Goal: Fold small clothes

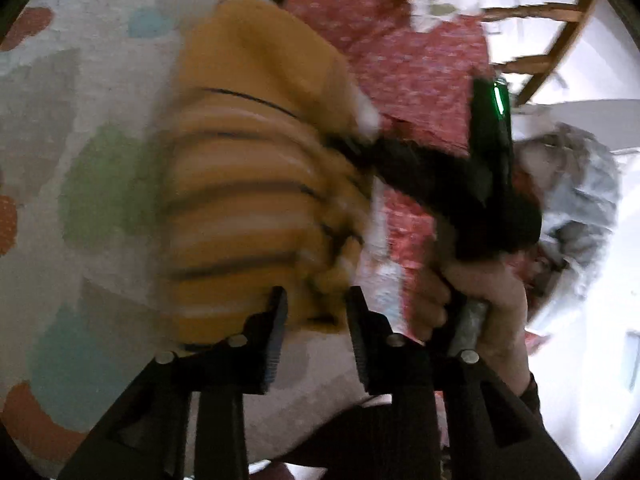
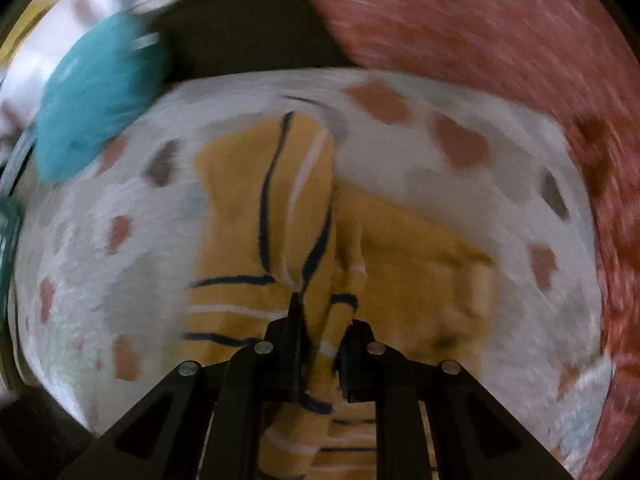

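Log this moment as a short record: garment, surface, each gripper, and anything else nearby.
garment: yellow striped top, bunched and partly lifted
surface: pale rug with coloured patches
left gripper: jaws apart, edge of the top between them
right gripper: shut on a fold of the top
nearby: teal cloth, red patterned fabric
image quality: both views blurred

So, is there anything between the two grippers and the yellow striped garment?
Nothing visible. The right gripper is shut on a fold of the yellow striped garment. The garment's edge sits between the fingers of the left gripper, but blur hides whether they press it.
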`<act>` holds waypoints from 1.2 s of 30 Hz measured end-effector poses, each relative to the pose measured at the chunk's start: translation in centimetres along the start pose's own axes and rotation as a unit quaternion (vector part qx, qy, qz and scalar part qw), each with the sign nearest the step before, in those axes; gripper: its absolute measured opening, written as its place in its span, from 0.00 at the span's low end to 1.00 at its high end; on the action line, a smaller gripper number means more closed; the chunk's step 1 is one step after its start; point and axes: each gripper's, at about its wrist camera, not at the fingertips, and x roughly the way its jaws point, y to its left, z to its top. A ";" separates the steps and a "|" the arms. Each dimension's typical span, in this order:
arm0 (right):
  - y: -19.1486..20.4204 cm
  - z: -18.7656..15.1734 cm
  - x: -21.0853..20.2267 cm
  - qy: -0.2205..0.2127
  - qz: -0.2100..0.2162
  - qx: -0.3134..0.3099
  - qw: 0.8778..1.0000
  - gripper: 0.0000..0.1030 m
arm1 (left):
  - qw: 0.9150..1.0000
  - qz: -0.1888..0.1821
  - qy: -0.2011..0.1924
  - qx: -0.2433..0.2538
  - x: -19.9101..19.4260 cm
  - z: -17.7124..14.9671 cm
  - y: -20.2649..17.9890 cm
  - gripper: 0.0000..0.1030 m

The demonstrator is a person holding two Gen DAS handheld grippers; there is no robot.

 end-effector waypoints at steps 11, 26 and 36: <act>-10.4 -3.0 1.8 -0.021 -0.053 0.113 0.992 0.44 | 0.994 0.092 -0.010 -0.058 0.3 2.0 2.9 0.28; -7.4 -10.5 -2.9 -0.024 0.052 0.069 0.996 0.32 | 0.990 0.138 0.022 -0.010 1.3 0.1 2.5 0.37; -10.9 -11.4 -4.7 -0.064 -0.061 0.123 0.988 0.39 | 0.985 0.165 0.033 0.024 2.2 -0.6 1.1 0.38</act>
